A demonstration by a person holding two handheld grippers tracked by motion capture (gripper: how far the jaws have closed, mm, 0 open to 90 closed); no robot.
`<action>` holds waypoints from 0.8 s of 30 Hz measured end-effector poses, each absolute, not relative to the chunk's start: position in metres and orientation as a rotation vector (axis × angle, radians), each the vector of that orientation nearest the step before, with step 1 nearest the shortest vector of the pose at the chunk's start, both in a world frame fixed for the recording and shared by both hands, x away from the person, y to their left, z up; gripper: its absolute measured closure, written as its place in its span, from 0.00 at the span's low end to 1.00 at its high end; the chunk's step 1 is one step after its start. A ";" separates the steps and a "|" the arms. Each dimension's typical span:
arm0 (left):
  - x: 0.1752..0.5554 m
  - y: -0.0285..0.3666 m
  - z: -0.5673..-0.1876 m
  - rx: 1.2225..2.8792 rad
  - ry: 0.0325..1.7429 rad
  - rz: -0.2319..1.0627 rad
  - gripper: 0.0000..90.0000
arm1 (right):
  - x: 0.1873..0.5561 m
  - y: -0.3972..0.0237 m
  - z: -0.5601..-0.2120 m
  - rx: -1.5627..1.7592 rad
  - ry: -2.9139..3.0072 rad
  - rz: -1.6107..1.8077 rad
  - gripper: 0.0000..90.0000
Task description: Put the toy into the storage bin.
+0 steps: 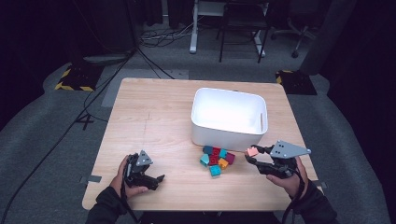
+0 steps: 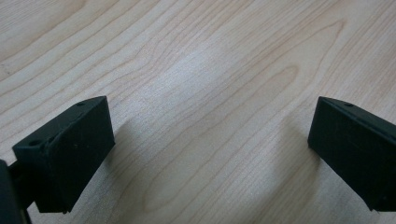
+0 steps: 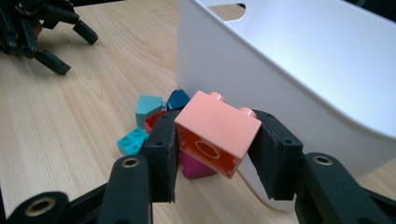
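The right gripper (image 3: pixel 215 154) is clamping one salmon-pink building brick (image 3: pixel 217 132) between its two black pads, holding it tilted in the air, studs pointing away and the hollow underside facing the right gripper view. In the high view that brick (image 1: pixel 252 151) is hanging just in front of the near right corner of the white plastic bin (image 1: pixel 229 117), above the table and to the right of the brick pile (image 1: pixel 216 159).

One pile is lying on the wooden table (image 1: pixel 154 126), touching the bin's near wall. From above, about seven bricks are showing in it: two teal or turquoise ones, one dark blue, two red, one orange and one magenta; the exact count is hard to settle because they are overlapping. In the right gripper view five of them are peeking out behind the jaws: a pale teal brick (image 3: pixel 148 108), a turquoise brick (image 3: pixel 132 140), a dark blue brick (image 3: pixel 179 99), a red one and a magenta brick (image 3: pixel 194 168).

The left gripper (image 1: pixel 148 175) is resting near the table's front left edge, well apart from the pile. Its two jaws are standing wide apart with bare wood between them, gripping nothing.
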State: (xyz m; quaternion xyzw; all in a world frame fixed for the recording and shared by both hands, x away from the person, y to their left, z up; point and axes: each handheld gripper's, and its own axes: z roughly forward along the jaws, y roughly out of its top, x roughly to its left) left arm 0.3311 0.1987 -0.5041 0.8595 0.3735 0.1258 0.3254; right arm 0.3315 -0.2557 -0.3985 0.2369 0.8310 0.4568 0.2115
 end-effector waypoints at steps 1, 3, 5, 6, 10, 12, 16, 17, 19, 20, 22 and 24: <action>0.331 0.199 -0.504 2.254 0.979 0.334 0.01 | 0.332 -0.257 -0.395 0.652 2.305 1.267 0.61; 0.331 0.199 -0.504 2.253 0.979 0.330 0.01 | 0.333 -0.257 -0.388 0.657 2.291 1.268 0.61; 0.331 0.199 -0.504 2.253 0.979 0.330 0.01 | 0.334 -0.259 -0.381 0.661 2.277 1.273 0.61; 0.331 0.199 -0.504 2.254 0.979 0.330 0.01 | 0.335 -0.260 -0.378 0.659 2.266 1.280 0.61; 0.331 0.199 -0.504 2.253 0.979 0.330 0.01 | 0.339 -0.262 -0.365 0.658 2.233 1.295 0.61; 0.331 0.199 -0.504 2.254 0.979 0.330 0.01 | 0.341 -0.262 -0.359 0.664 2.224 1.292 0.61; 0.331 0.199 -0.504 2.254 0.979 0.330 0.01 | 0.346 -0.260 -0.352 0.665 2.219 1.293 0.61; 0.331 0.199 -0.504 2.254 0.979 0.334 0.01 | 0.348 -0.260 -0.350 0.669 2.220 1.286 0.61; 0.331 0.199 -0.504 2.253 0.979 0.330 0.01 | 0.351 -0.258 -0.347 0.683 2.222 1.293 0.61; 0.331 0.199 -0.504 2.253 0.979 0.330 0.01 | 0.352 -0.257 -0.346 0.680 2.221 1.289 0.61; 0.331 0.199 -0.504 2.253 0.979 0.330 0.01 | 0.354 -0.254 -0.344 0.678 2.222 1.286 0.61; 0.331 0.199 -0.504 2.253 0.979 0.330 0.01 | 0.356 -0.252 -0.343 0.683 2.221 1.274 0.61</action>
